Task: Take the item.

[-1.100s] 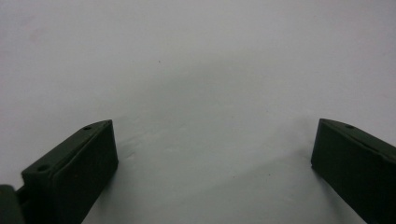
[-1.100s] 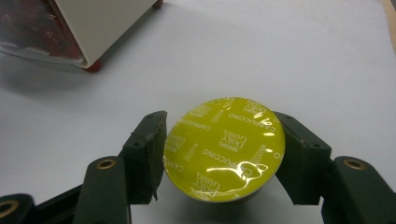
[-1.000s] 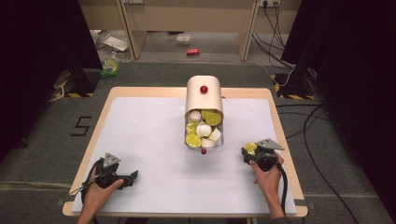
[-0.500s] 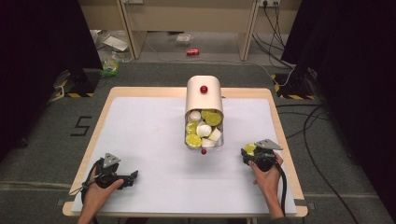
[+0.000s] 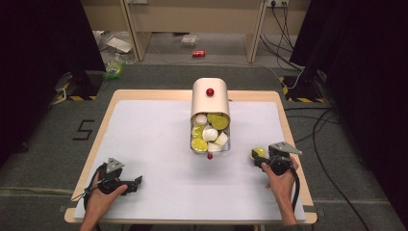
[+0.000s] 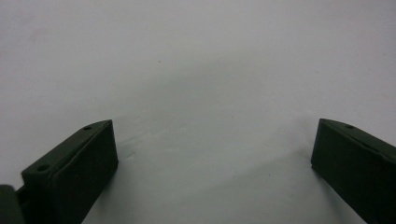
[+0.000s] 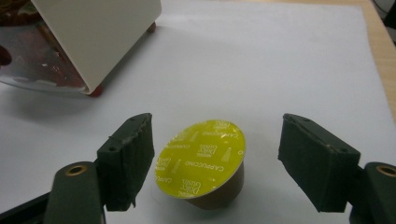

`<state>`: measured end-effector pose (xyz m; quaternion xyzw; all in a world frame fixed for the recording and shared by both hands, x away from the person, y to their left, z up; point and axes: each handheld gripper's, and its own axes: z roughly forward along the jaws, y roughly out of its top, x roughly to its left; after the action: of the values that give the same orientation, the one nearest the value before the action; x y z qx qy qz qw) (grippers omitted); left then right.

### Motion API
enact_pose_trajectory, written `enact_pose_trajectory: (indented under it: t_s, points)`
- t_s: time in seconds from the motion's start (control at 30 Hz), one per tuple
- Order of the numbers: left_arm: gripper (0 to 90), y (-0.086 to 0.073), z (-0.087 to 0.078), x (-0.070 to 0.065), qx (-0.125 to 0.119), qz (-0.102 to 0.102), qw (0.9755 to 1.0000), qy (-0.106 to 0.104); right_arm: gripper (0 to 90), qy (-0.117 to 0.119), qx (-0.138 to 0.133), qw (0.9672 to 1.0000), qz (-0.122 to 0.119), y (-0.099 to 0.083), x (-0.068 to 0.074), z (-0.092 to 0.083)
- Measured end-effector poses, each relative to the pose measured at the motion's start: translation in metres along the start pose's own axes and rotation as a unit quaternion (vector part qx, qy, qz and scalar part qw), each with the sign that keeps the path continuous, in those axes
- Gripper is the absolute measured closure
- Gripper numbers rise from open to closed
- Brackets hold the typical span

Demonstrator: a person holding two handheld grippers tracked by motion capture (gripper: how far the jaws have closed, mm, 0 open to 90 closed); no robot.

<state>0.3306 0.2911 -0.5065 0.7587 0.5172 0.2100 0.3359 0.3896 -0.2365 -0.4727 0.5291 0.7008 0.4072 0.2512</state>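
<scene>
Item 1, right claw (image 7: 217, 163): you are holding it low over the right side of the white-covered wooden tabletop (image 5: 144, 144), and its jaws have just been opening. They are now standing apart on either side of the capsule, with a plain gap at the right jaw; the left jaw is sitting very close to the capsule's rim, and whether it is touching is hard to judge from this angle. In the high view your right claw (image 5: 260, 156) is pointing left, toward the dispenser.

Item 2, yellow-lidded brown coffee capsule marked "CAPPUCCINO" (image 7: 201, 163): it is resting on the tabletop between the right jaws, lid up and tilting slightly toward the camera. In the high view it (image 5: 258, 153) is lying near the right edge, to the right of the dispenser's open end and apart from it.

Item 3, cream-coloured rounded capsule dispenser with a red knob (image 5: 210, 98): it is lying at the middle of the tabletop, its clear front end facing you and holding a heap of yellow and white capsules (image 5: 210, 134).

Item 4, left claw (image 6: 210, 163): you are resting it at the near left corner, jaws spread wide over bare white surface with nothing between them. In the high view it (image 5: 137, 182) is pointing right.
</scene>
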Motion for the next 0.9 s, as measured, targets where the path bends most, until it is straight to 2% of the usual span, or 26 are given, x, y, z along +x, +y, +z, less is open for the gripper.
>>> enact_pose_trajectory:
  t_s: [0.23, 0.5, 0.9]
  points:
    - [0.0, 0.000, 0.000, 0.000, 0.000, 0.000, 1.0000, 0.000, 27.0, -0.005, -0.029, 0.9992, -0.027, 0.010, 0.008, -0.010]
    - [0.0, 0.000, 0.000, 0.000, 0.000, 0.000, 1.0000, 0.000, 27.3, -0.009, -0.052, 0.9979, -0.037, 0.016, 0.016, -0.018]
    - [0.0, 0.000, 0.000, 0.000, 0.000, 0.000, 1.0000, -0.001, 28.3, 0.011, -0.072, 0.9962, -0.048, 0.018, 0.035, -0.031]
